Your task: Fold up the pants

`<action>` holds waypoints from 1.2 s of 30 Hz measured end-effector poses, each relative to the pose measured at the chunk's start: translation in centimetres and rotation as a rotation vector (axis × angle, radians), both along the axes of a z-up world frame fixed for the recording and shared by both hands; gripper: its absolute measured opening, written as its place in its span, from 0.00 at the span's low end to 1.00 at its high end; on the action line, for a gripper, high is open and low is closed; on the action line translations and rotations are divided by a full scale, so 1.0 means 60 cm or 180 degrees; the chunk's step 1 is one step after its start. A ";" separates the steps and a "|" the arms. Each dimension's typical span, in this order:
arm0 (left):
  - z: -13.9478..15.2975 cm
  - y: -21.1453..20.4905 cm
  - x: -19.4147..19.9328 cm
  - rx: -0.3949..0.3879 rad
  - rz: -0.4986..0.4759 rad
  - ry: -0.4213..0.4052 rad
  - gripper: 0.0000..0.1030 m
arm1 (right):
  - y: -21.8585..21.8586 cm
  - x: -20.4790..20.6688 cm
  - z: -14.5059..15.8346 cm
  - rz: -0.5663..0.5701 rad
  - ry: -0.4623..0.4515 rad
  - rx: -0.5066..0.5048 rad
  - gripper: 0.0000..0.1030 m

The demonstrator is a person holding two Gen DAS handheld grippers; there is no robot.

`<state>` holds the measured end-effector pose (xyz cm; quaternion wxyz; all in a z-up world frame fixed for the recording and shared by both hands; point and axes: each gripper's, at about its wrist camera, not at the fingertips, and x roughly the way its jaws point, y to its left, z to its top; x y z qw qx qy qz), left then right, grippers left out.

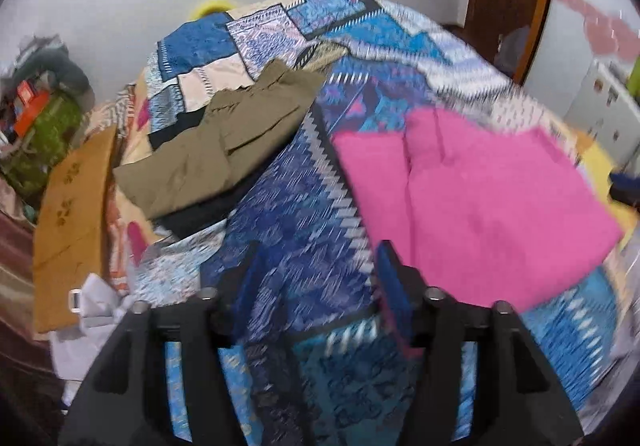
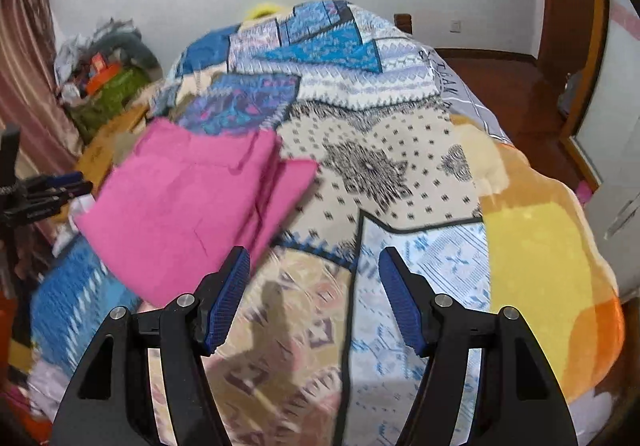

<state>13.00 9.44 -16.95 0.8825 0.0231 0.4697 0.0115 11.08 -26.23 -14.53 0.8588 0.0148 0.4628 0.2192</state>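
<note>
Folded pink pants lie flat on the patterned bedspread, right of centre in the left wrist view; in the right wrist view the pink pants lie at the left. My left gripper is open and empty, just left of the pants' near edge. My right gripper is open and empty, just right of the pants. Olive-brown folded pants lie on a dark garment farther back on the left. The left gripper also shows at the left edge of the right wrist view.
An orange-yellow blanket covers the bed's right side. A cardboard box and a clutter pile stand left of the bed. A wooden door frame and white cabinet are at the right.
</note>
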 end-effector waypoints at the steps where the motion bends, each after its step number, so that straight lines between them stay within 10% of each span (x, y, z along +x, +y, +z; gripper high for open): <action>1: 0.004 0.000 0.008 -0.0100 0.0002 -0.0024 0.67 | 0.002 0.003 0.003 -0.0013 -0.0011 0.0063 0.67; 16: -0.054 -0.024 0.084 -0.0635 -0.0167 0.0358 0.71 | 0.061 0.053 -0.054 0.0229 0.0439 0.0343 0.69; 19: -0.059 -0.021 0.088 -0.0813 -0.0222 0.0402 0.59 | 0.061 0.057 -0.059 0.0222 0.0477 0.0427 0.69; 30: -0.041 -0.041 0.085 -0.0869 -0.0241 0.0304 0.12 | 0.096 0.058 -0.047 0.0291 0.0288 0.0399 0.26; 36: -0.013 -0.044 0.073 -0.0630 -0.0214 0.0112 0.09 | 0.096 0.067 -0.029 0.0305 0.0187 0.0420 0.13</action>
